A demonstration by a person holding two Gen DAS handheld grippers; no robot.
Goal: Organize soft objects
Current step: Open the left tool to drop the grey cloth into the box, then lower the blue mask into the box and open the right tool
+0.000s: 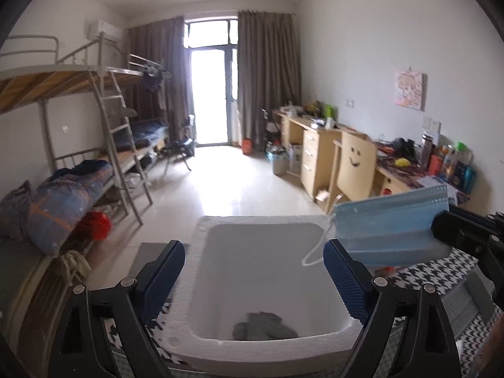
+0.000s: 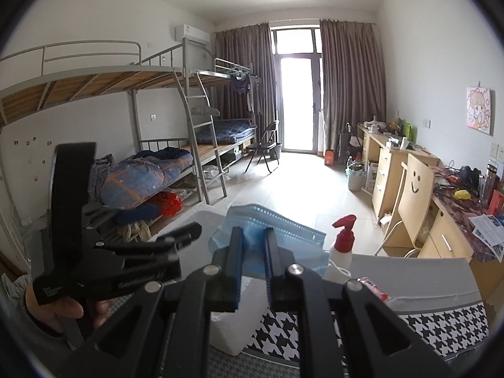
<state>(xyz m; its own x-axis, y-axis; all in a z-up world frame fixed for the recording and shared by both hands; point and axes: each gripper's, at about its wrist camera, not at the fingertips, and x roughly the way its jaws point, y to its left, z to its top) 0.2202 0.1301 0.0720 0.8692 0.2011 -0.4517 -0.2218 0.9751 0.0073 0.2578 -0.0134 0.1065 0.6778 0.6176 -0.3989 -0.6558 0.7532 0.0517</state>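
Note:
My right gripper (image 2: 254,236) is shut on a blue face mask (image 2: 285,231) and holds it in the air; in the left wrist view the mask (image 1: 390,225) hangs over the right rim of a white foam box (image 1: 201,252), with its white ear loop dangling. My left gripper (image 1: 255,261) is open and empty, its fingers either side of the box. A grey cloth (image 1: 264,326) lies in the bottom of the box. The box's corner (image 2: 226,330) also shows below my right gripper.
The box stands on a black-and-white houndstooth cloth (image 2: 441,327). A white spray bottle with a red top (image 2: 343,242) and a red packet (image 2: 375,286) stand to the right. Bunk beds stand at the left, desks and a chair at the right.

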